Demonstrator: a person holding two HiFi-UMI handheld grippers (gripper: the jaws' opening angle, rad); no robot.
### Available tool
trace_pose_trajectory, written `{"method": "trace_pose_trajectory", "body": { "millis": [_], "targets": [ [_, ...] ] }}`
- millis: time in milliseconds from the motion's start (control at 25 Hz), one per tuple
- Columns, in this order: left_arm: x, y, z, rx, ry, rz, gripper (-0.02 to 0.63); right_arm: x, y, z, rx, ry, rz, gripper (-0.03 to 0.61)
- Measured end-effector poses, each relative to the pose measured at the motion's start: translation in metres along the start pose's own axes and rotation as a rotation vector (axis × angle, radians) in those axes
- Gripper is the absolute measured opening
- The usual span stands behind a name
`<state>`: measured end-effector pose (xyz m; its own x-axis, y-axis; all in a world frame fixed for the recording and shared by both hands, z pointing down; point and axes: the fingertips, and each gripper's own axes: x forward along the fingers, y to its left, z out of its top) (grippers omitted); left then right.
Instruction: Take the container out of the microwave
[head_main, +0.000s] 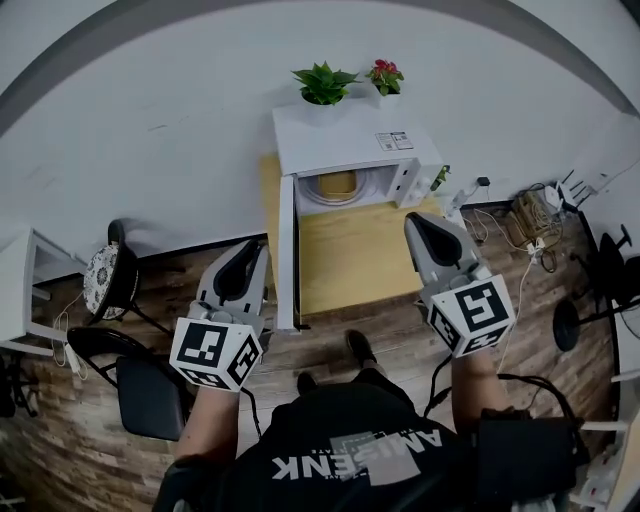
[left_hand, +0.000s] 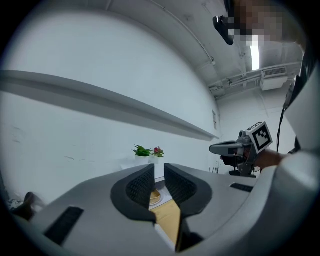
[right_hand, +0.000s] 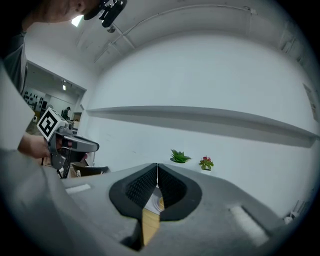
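1. The left gripper (head_main: 256, 246) has its jaws just a crack apart with nothing between them. It points level at the microwave (head_main: 345, 140) and is well short of it.
2. The microwave door (head_main: 286, 250) is swung wide open to the left. It sits edge-on just beside the left gripper's line in, so I reckon that side is the awkward one.
3. The container (head_main: 338, 182) is inside the cavity on the round plate, straight ahead of and beyond both grippers. It's a tan, squat thing and I can't tell what's in it.
4. The right gripper (head_main: 413, 220) has its jaws pressed together and is empty. It looks a bit nearer the opening, with only the bare wooden table (head_main: 355, 260) between. My guess is it needs to spread its jaws first.
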<state>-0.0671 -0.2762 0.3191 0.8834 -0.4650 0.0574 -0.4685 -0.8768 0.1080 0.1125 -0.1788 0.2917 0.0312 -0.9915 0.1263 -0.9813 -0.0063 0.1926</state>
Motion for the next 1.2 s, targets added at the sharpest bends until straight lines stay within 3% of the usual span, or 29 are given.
{"method": "trace_pose_trajectory", "body": {
  "millis": [40,320,440,760,1200],
  "targets": [
    [0.004,0.002,0.001,0.006,0.002,0.015,0.061,0.007,-0.004,0.0,0.001,-0.005,0.017,0.008],
    [0.027,0.008,0.011,0.005,0.008,0.113,0.117,0.054,-0.033,0.002,-0.027,-0.031,0.143,0.029],
    [0.038,0.006,0.013,-0.007,0.006,0.138,0.172,0.069,-0.046,0.002,-0.022,-0.042,0.181,0.063],
    [0.055,0.004,0.012,-0.027,0.009,0.221,0.195,0.102,-0.061,-0.007,-0.057,-0.035,0.32,0.198],
    [0.054,-0.003,0.006,-0.06,0.053,0.255,0.219,0.139,-0.053,-0.039,-0.114,0.015,0.443,0.233]
  ]
}}
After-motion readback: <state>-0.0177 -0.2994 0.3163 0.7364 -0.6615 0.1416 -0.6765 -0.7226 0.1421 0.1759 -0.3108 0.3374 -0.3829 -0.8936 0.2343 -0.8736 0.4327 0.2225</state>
